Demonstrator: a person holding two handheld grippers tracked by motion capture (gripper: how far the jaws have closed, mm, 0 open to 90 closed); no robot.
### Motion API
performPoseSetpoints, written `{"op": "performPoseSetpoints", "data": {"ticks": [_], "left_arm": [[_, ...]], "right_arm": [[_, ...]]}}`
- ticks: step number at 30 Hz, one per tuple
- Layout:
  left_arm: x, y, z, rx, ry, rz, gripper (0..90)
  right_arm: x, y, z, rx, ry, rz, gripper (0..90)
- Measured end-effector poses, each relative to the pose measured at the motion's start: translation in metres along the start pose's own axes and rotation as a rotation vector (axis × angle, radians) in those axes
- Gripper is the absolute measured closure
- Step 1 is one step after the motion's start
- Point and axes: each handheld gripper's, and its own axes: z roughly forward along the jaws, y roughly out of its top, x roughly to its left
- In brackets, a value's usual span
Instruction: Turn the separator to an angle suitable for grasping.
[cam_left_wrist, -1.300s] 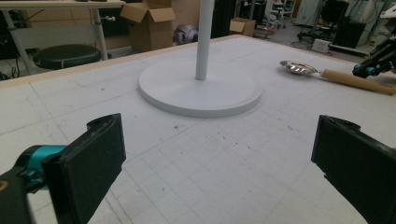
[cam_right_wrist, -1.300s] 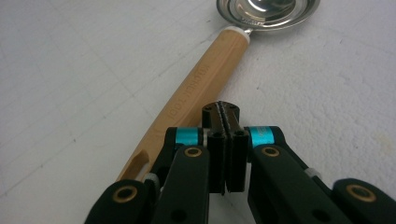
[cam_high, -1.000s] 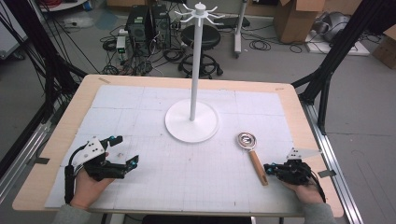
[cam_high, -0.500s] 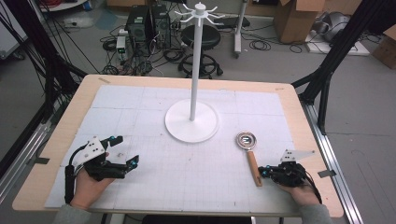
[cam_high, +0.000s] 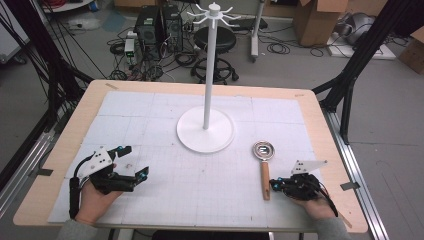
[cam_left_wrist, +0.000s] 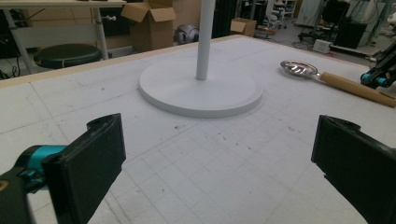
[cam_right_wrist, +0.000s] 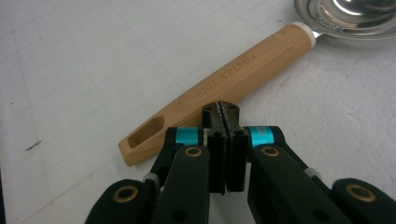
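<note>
On the near right of the white mat (cam_high: 165, 200), right gripper (cam_high: 274, 186) held low in a hand, jaws clenched together with nothing between them, tips just beside the wooden handle of the strainer (cam_high: 264, 170). Seen along that gripper's own jaws: pads pressed flat against each other, right gripper (cam_right_wrist: 223, 112) close to the handle's near side, whether touching or a hair apart cannot be told. Strainer (cam_right_wrist: 219, 88) lying flat on the mat, handle stamped with lettering and pierced by a slot at its near end, metal bowl at the far end. From above, handle running near to far, bowl toward the far side, just right of the stand's round base.

Toward the near left, left gripper (cam_high: 131, 165) resting in the other hand, jaws released and spread wide, nothing between them but bare mat. Along its own jaws: left gripper (cam_left_wrist: 219, 154) pointing across the mat toward the white stand (cam_left_wrist: 201, 88), with the strainer (cam_left_wrist: 336, 81) lying farther off at the right, well apart from these jaws.

At the middle of the table (cam_high: 320, 125), white stand (cam_high: 206, 127) upright on its disc base, pole topped with a ring of hooks, all bare. Well apart from both grippers.
</note>
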Motion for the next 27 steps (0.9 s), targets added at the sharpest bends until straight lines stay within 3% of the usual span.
{"op": "performPoseSetpoints", "data": {"ticks": [27], "left_arm": [[-0.002,-0.001,-0.001,0.020,-0.002,0.005,3.4]], "right_arm": [[0.014,0.015,0.021,-0.009,0.000,-0.019,90.0]]}}
